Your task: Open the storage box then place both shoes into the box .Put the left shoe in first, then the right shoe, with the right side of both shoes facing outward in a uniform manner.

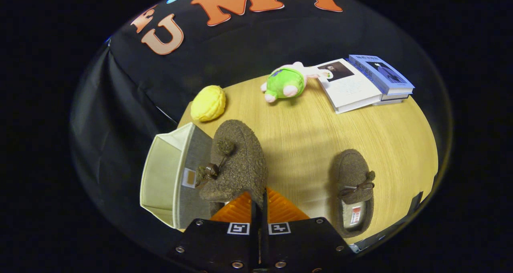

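So the held slipper (236,160) is a fuzzy brown thing with a pom-pom tie, pinched by its edge in the gripper (258,203), jaws nearly closed on it. It hangs right at the open storage box (172,176), which sits at about 9 o'clock from the fingers. I'd swing it over the opening and lower it slowly so it doesn't catch the wall. The other slipper (352,189) waits on the table (400,140) at 3 o'clock.
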